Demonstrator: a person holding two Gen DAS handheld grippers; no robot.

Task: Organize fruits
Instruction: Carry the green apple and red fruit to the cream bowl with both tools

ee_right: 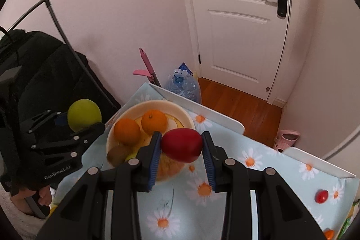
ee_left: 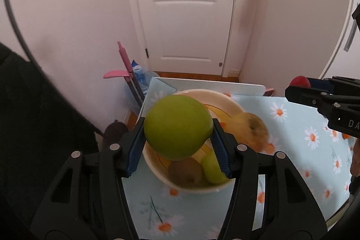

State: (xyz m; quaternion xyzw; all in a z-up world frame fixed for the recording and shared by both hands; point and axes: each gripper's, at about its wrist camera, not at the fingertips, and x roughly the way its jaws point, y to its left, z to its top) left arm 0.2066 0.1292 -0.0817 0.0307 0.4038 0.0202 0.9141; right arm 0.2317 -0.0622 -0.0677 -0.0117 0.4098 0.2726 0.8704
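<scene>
A white door [ee_right: 236,21] fills the wall behind the scene, and in front of it stands a table under a pale blue daisy-print cloth [ee_right: 270,172], the landmark here being the cream bowl [ee_right: 135,109] that sits on that cloth. Over the near part of the bowl, the left gripper [ee_left: 178,127] is clamped on a green apple [ee_left: 177,126], its blue pads pressed against both sides of the fruit. To the right of the bowl and above its rim, the right gripper [ee_right: 181,146] grasps a red fruit [ee_right: 181,145] in the same way. Inside the bowl lie two oranges [ee_right: 127,131], side by side at the far half, with a brown kiwi [ee_right: 117,153] at the near-left wall and a second green fruit [ee_left: 212,169] beside the kiwi. Well to the right of the bowl, a small red tomato [ee_right: 321,196] rests on the cloth. Beyond the bowl, on the floor, stands a blue water jug [ee_right: 183,87].
</scene>
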